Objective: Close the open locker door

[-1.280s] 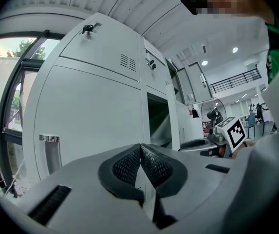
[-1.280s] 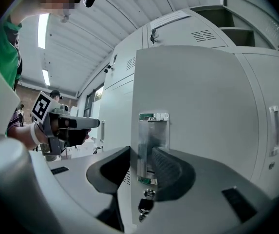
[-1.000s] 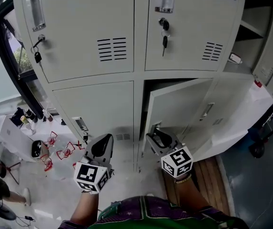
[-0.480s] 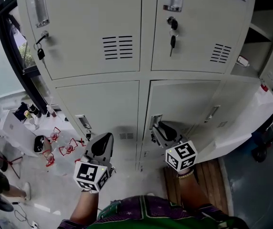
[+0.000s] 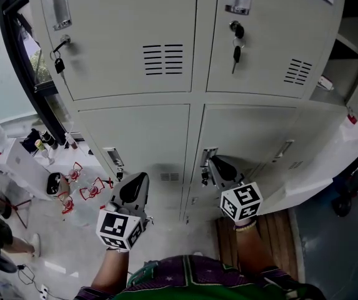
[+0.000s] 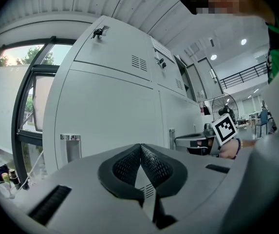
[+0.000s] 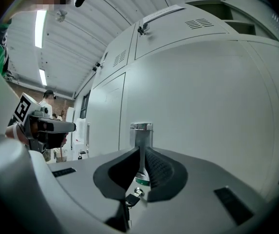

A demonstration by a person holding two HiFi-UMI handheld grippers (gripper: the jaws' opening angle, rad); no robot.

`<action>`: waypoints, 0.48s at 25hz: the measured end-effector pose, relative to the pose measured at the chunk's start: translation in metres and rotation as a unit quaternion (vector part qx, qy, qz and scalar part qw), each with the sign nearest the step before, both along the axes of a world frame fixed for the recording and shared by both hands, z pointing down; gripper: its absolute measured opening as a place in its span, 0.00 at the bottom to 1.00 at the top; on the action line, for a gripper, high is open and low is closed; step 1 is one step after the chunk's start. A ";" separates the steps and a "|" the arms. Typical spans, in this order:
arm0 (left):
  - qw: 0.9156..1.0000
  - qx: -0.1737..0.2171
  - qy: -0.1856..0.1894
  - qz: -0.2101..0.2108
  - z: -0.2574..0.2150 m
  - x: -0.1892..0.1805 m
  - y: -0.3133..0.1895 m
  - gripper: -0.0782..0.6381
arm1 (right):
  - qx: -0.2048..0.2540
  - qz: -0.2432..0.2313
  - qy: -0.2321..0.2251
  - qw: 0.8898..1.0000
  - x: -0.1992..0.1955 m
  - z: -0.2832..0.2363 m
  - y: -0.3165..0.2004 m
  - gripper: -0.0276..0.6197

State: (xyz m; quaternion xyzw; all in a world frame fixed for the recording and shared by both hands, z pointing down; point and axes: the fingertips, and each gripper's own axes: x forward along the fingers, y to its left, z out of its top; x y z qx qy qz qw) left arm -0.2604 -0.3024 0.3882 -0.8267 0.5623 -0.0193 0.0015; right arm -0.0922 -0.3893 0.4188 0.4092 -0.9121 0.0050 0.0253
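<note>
Lower-right locker door (image 5: 253,136) looks flush in its frame, dead ahead of the right gripper (image 5: 216,164) – jaws together, tips at its upright handle (image 5: 207,157); left gripper (image 5: 138,183) – jaws together, empty – faces the neighbouring door (image 5: 135,136).

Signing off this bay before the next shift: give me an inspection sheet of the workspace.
Surface: pale floor, wooden boards at right.
Job's things: lower right locker door flush with its frame; handle at its left edge.
Clutter: red items and bottles at left.
Grippers: left gripper shut, empty; right gripper just closed, nothing between its jaws, tip by the handle.
Cables: thin cable on the floor, far left.
Surroundings: key hangs in the upper right door; window at left.
</note>
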 end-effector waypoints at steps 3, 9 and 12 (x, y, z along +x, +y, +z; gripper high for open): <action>1.000 0.000 0.000 0.000 0.000 0.000 0.001 0.14 | -0.001 0.007 -0.012 1.000 0.003 -0.002 -0.001 0.04; 1.000 -0.002 0.000 0.000 0.002 0.000 0.003 0.14 | -0.006 0.016 -0.021 1.000 0.007 -0.003 -0.004 0.03; 1.000 0.003 -0.001 0.002 0.002 -0.001 0.005 0.14 | -0.005 0.018 -0.019 1.000 0.007 -0.004 -0.006 0.03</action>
